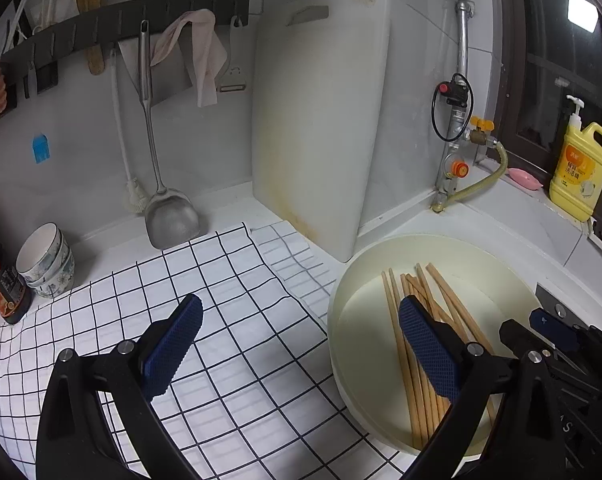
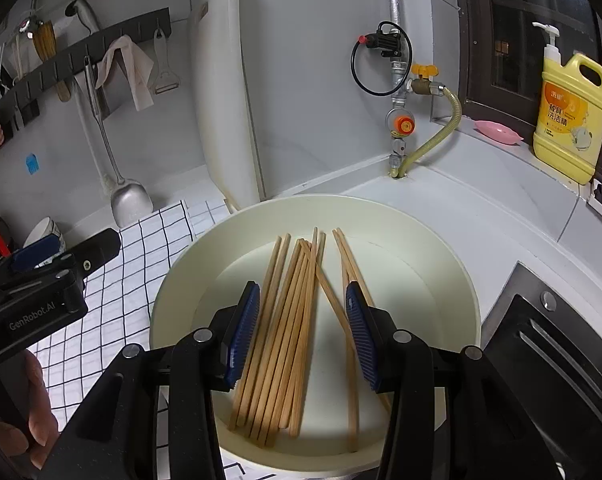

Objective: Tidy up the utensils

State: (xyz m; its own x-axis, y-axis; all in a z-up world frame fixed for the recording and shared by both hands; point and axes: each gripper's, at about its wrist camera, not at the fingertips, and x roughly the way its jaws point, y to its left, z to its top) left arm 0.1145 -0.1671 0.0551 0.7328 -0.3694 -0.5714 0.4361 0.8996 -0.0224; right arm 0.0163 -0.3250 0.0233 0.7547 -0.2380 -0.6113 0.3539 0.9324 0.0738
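Several wooden chopsticks (image 2: 289,320) lie loose in a cream round basin (image 2: 421,232) on the counter. My right gripper (image 2: 301,324) is open, its blue pads straddling the main bundle just above the basin; nothing is gripped. In the left wrist view the chopsticks (image 1: 421,312) and basin (image 1: 365,264) sit at the right. My left gripper (image 1: 301,340) is wide open and empty, over the checked cloth (image 1: 229,320), with its right finger over the basin's left part.
A white cutting board (image 1: 321,120) leans on the wall behind. A wall rack (image 1: 121,28) holds a metal spatula (image 1: 161,200), peeler and rag. Stacked bowls (image 1: 45,260) and a sauce bottle (image 1: 5,292) stand left. Gas pipe (image 2: 397,80), yellow detergent jug (image 2: 569,116), stove edge (image 2: 549,344) right.
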